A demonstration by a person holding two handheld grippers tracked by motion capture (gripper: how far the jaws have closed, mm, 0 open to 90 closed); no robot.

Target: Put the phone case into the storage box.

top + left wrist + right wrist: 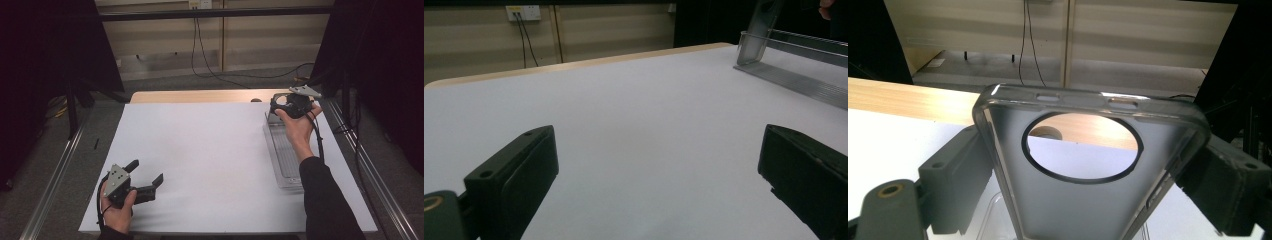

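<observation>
A translucent grey phone case (pixel 1068 207) with a large round camera hole is clamped between the jaws of my right gripper (pixel 1088 192), one jaw on each long side. In the high view my right gripper (pixel 281 106) is held above the far end of a clear ribbed tray (pixel 286 160) at the table's right side. My left gripper (pixel 146 171) rests near the front left corner of the white table cover (pixel 200 150). Its jaws stand wide apart with nothing between them, as the left gripper view (pixel 659 175) also shows.
The tray (pixel 804 82) runs lengthwise along the table's right edge. A strip of bare wood (pixel 195 96) marks the table's far edge. Cables (pixel 200 55) hang down the back wall, and dark curtains flank both sides.
</observation>
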